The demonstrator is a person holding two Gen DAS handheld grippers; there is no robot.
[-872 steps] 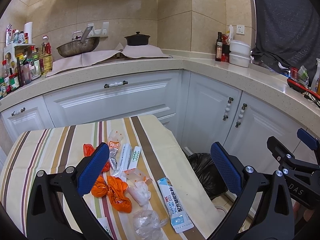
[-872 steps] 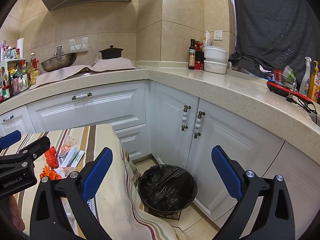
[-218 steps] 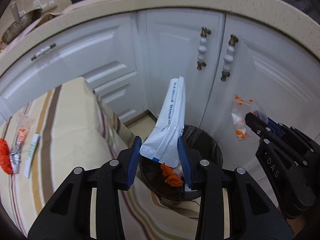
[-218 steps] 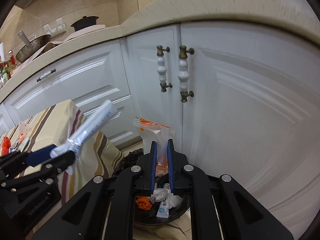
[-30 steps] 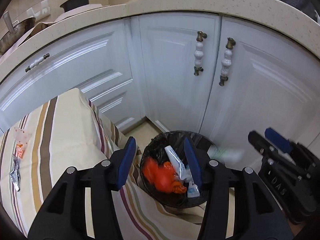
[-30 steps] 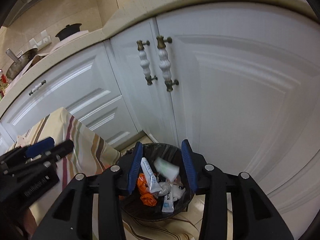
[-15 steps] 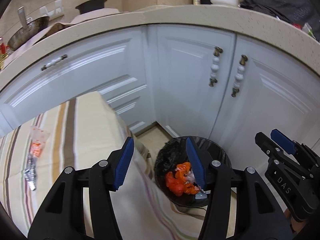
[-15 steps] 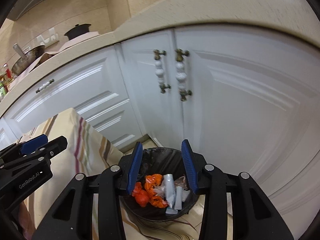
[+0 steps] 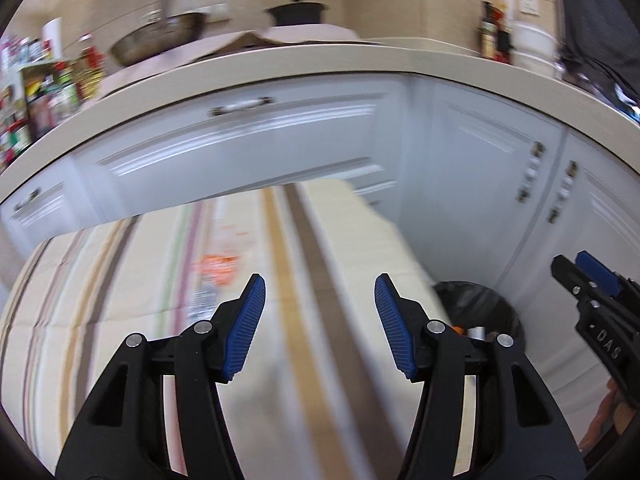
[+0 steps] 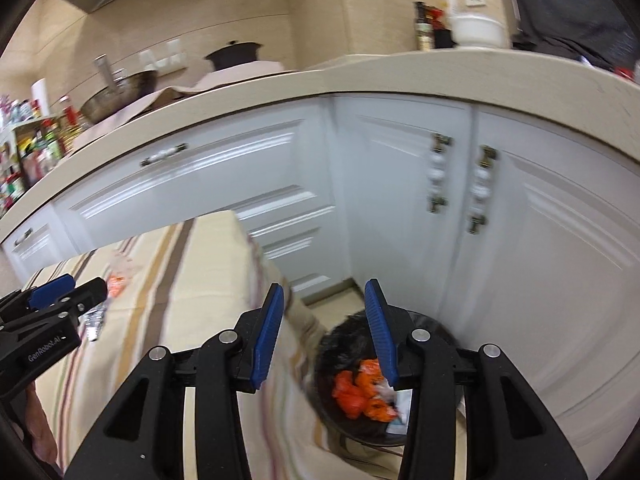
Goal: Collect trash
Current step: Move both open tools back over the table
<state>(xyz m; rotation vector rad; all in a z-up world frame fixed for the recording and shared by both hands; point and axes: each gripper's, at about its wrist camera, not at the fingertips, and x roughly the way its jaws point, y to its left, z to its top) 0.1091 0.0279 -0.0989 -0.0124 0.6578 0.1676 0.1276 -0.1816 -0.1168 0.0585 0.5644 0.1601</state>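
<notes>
A beige stone countertop (image 10: pixel 360 76) curves across the upper part of the view, from nine o'clock round to three o'clock. Below it run white cabinet doors (image 10: pixel 540 240) with paired ornate handles (image 10: pixel 438 178) at about two o'clock. On the counter at eleven o'clock sits a black lidded pot (image 10: pixel 236 53) on a pale cloth, with a metal wok (image 10: pixel 120 94) to its left at ten o'clock. A rack of bottles and jars (image 10: pixel 28 148) crowds the nine o'clock edge. At one o'clock stand a dark bottle (image 10: pixel 424 26) and white stacked bowls (image 10: pixel 476 28). Beige wall tiles (image 10: pixel 312 4) fill twelve o'clock.
</notes>
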